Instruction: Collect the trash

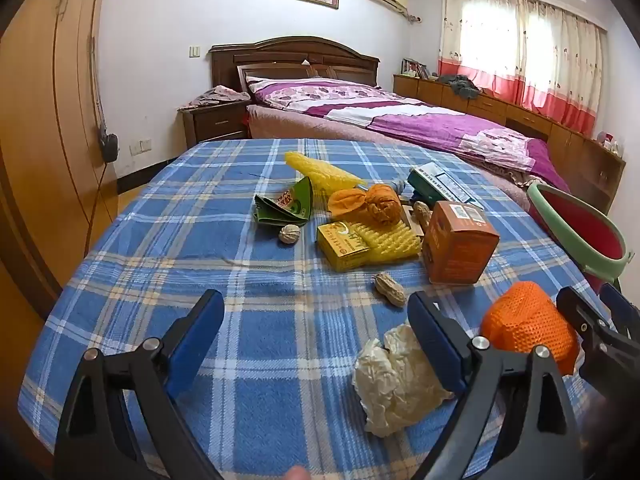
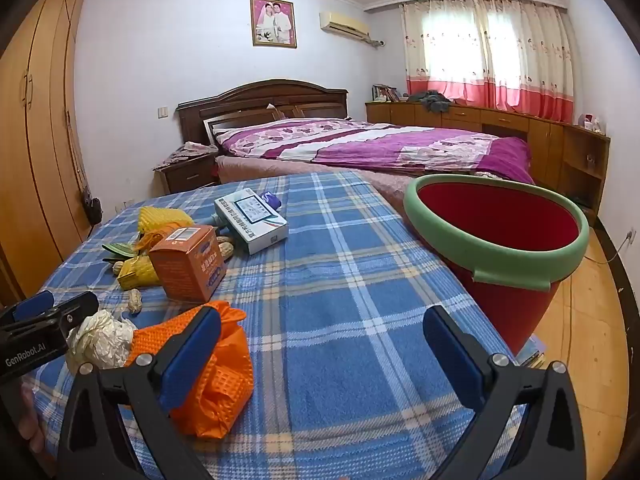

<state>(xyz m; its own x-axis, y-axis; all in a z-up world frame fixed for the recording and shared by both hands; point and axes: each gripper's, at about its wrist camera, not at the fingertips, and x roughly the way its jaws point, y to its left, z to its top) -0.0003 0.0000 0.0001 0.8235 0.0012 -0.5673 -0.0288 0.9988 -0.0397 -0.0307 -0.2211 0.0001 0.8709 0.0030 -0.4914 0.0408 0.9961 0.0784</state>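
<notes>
Blue plaid cloth, woven and faintly wrinkled, covers the surface (image 1: 168, 240) where household litter lies scattered in a bedroom. The left gripper (image 1: 316, 328) hovers with its jaws spread wide and nothing between them; a crumpled wad of off-white paper (image 1: 396, 380) sits just beside and partly behind its right blue pad, outside the gap. Further right, an orange mesh bag (image 1: 528, 332), dimpled and slack, lies touching the paper wad. The right gripper (image 2: 322, 340) also has its jaws spread, empty cloth between them, with the orange mesh bag (image 2: 216, 384) bunched against the outer face of its left pad. Beyond the wad lies a ridged peanut shell (image 1: 390, 289), then an upright orange carton (image 1: 458, 240), a small yellow box (image 1: 342, 245) resting against yellow foam netting (image 1: 394, 240), a knotted orange net (image 1: 368, 202), a folded green wrapper (image 1: 286, 206) and a walnut (image 1: 289, 234). A flat white-and-teal box (image 2: 251, 218) lies farther back. A red bucket with a green foam-like rim (image 2: 496, 268) stands off the cloth's right edge, its mouth open and tilted toward the camera. The near-centre and right stretch of the cloth toward the bucket is bare, while the clutter crowds the left. A bed with a purple quilt (image 2: 360, 144) lies behind.
</notes>
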